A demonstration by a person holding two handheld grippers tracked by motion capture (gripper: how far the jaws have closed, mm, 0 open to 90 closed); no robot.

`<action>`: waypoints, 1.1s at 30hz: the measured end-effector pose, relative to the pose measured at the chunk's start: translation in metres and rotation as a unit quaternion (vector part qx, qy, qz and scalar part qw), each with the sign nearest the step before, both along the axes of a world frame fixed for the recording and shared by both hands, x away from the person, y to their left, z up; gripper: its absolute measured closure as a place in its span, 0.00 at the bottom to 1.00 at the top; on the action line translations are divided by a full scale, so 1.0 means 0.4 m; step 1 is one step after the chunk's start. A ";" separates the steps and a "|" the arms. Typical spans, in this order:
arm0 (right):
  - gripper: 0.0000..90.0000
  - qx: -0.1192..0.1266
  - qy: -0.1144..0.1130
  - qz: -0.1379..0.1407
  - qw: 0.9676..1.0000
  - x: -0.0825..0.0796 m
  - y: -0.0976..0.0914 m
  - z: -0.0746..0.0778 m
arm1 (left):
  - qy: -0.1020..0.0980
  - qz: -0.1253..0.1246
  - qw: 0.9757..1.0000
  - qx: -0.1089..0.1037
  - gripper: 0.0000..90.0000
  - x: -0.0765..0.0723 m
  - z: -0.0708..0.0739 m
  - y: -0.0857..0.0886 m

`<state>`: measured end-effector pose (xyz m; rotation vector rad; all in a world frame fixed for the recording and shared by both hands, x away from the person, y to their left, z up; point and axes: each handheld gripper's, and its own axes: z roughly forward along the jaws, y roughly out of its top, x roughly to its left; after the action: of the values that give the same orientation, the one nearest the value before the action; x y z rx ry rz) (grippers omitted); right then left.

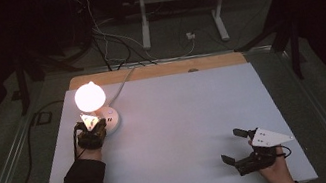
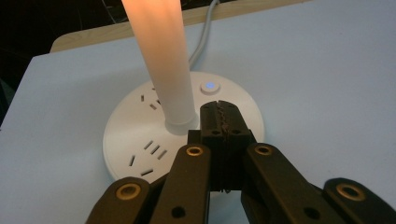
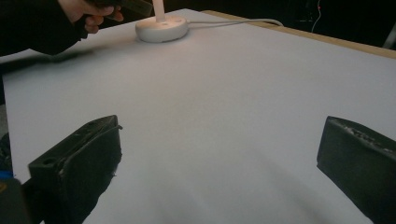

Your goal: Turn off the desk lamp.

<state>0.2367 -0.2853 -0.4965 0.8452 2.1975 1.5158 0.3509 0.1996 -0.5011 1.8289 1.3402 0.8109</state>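
A lit lamp glows at the table's far left, its bright bulb [image 1: 89, 97] on a white stem [image 2: 163, 60] rising from a round white base [image 1: 112, 122] with socket slots. A small button [image 2: 210, 86] on the base shows a blue light. My left gripper [image 1: 97, 125] is shut with nothing between its jaws; its tips [image 2: 219, 116] rest over the base just in front of that button, beside the stem. My right gripper [image 1: 230, 146] hovers open near the front right of the table, its jaws wide apart [image 3: 219, 154] and nothing between them.
A white sheet [image 1: 183, 128] covers the table, with a wooden strip [image 1: 157, 70] along the far edge. The lamp's grey cable [image 1: 121, 84] runs off the back. Cables and a white frame's legs [image 1: 180, 12] lie on the floor beyond. A dark sleeve [image 3: 37, 28] shows far left.
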 end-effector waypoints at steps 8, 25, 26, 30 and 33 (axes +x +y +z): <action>0.00 0.000 0.001 0.000 1.000 0.000 0.000 0.000 | 0.008 -0.002 1.000 0.000 1.00 0.004 -0.011 0.001; 0.00 0.000 0.002 0.000 1.000 0.001 0.001 -0.001 | 0.019 -0.007 1.000 0.007 1.00 0.010 -0.030 0.000; 0.00 -0.001 0.002 0.000 1.000 0.001 0.001 -0.001 | 0.020 -0.007 1.000 0.007 1.00 0.011 -0.030 0.001; 0.00 -0.001 0.002 0.000 1.000 0.001 0.001 -0.001 | 0.020 -0.007 1.000 0.008 1.00 0.011 -0.030 0.002; 0.00 0.000 0.002 0.000 1.000 0.001 0.001 -0.001 | 0.021 -0.008 1.000 0.007 1.00 0.011 -0.030 0.002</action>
<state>0.2369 -0.2850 -0.4969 0.8486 2.2014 1.5144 0.3554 0.2004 -0.5132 1.8742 1.3475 0.7788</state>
